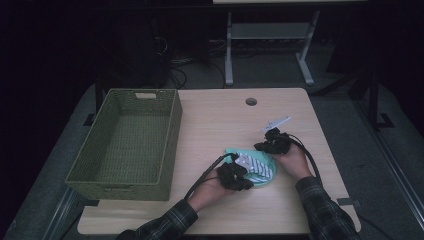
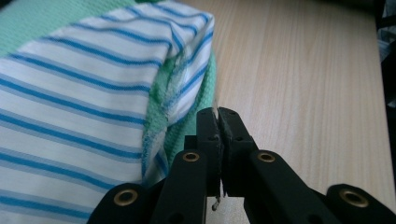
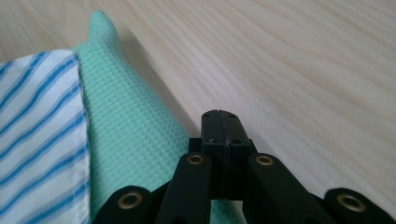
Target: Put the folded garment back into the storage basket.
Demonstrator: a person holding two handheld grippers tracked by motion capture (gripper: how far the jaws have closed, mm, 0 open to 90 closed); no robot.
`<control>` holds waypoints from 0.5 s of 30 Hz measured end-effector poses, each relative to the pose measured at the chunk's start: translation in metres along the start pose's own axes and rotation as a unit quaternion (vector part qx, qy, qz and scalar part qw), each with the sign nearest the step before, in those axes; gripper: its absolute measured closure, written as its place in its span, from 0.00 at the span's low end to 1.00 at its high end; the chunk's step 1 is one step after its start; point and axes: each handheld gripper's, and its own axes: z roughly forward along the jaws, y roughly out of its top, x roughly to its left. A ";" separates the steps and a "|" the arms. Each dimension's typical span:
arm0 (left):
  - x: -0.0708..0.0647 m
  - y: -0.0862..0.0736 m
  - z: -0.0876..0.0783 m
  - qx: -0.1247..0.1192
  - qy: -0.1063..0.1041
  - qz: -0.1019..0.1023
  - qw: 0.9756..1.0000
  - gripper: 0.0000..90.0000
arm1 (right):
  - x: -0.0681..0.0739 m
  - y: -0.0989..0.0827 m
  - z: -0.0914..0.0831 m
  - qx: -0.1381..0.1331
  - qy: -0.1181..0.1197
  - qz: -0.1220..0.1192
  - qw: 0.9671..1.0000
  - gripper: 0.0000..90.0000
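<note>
Seen from the high view, a person in plaid sleeves worked at a wooden table (image 1: 220,120), a green woven basket (image 1: 125,142) standing at its left. The left gripper (image 1: 239,172) and right gripper (image 1: 266,144) flanked a small cloth bundle near the front edge: a striped cloth (image 1: 257,167) lying on a green cloth (image 1: 235,151).

In the left gripper view, the left gripper (image 2: 218,113) had its jaws closed, possibly pinching a thin edge of the striped cloth (image 2: 79,93), though the blur left that unclear.

In the right gripper view, the right gripper (image 3: 220,114) was closed on nothing, just beside the green cloth (image 3: 126,130).
</note>
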 end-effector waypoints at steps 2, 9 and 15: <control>0.001 -0.001 0.000 0.005 0.006 0.003 1.000 0.97 | 0.001 -0.006 -0.004 -0.001 0.002 0.003 1.000 1.00; 0.012 -0.006 -0.009 0.012 0.033 -0.003 0.999 0.97 | 0.006 -0.021 -0.014 -0.004 0.006 0.000 1.000 1.00; 0.027 -0.016 -0.023 0.012 0.058 -0.024 0.998 0.96 | 0.015 -0.030 -0.024 -0.008 0.009 -0.007 1.000 1.00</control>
